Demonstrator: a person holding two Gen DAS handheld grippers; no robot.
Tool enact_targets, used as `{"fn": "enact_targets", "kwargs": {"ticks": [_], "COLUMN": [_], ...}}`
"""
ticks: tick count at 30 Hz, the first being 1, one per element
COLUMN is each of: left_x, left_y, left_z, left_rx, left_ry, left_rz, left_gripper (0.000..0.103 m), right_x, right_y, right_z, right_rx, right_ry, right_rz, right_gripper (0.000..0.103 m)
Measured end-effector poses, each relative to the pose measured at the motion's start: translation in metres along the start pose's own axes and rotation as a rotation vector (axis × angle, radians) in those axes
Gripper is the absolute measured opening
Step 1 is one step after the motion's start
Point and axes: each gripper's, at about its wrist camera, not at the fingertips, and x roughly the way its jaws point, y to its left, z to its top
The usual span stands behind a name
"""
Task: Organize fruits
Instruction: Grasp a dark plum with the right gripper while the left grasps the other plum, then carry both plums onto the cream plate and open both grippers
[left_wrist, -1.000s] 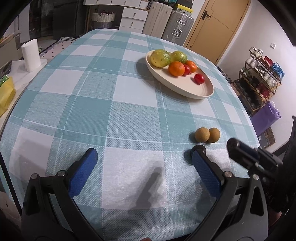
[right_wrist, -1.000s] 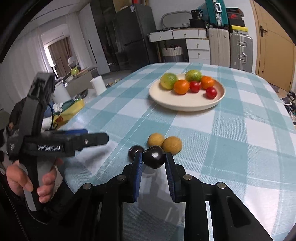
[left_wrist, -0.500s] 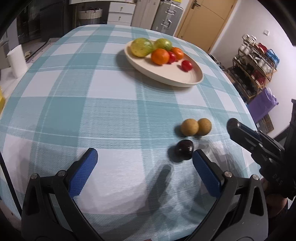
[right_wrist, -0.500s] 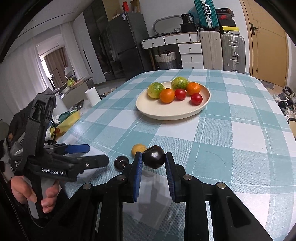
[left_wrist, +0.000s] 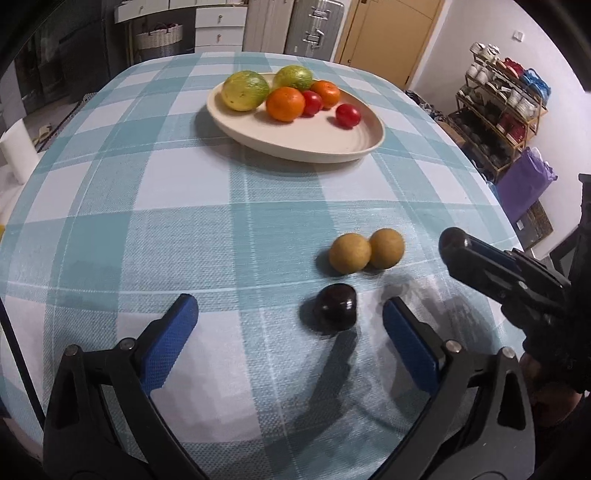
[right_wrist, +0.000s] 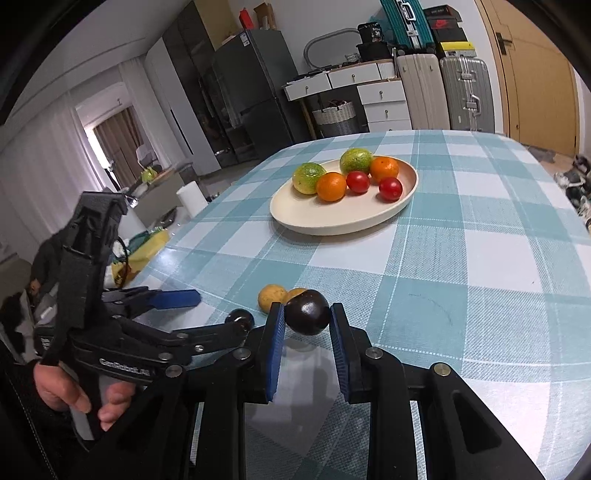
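Right gripper with its jaws narrowed on a dark plum, now carried clear of the checked cloth; a second earlier it sat low beside the loose fruit, and the view has since risen and drawn back. Left gripper with jaws wide and holding nothing; it has moved forward so that a second plum, hidden a second ago behind its right finger, lies between the fingers, nearer the right one and touching neither. Two tan fruits rest against each other just beyond that plum. The plate stands well apart at mid-table, holding two green fruits, two oranges and two tomatoes, with bare floor on its near side. Judged from this, one plum is lifted for transfer to the plate, the other is lined up for a grasp, and the tan pair remains untouched.
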Motion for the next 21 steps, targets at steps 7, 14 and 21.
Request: {"fn": "enact_targets", "kwargs": {"ticks": [7,14,21], "left_x": [0.002,0.002,0.001], "left_y": [-0.016,-0.019,-0.017], "left_z": [0.001,0.002,0.005], "left_rx": [0.057,0.074,0.07], "left_ry": [0.019,0.043,0.064], "left_rz": [0.005,-0.022,-0.071], "left_gripper": [0.071,0.034,0.022], "right_x": [-0.002,-0.003,-0.003], "right_y": [0.001,-0.001,-0.004], "right_z": [-0.001,0.0,0.001], "right_rx": [-0.005,-0.001,0.0], "right_ry": [-0.009,-0.014,-0.017], "right_rz": [0.023,0.031,0.033], "right_gripper": [0.025,0.025,0.025]}}
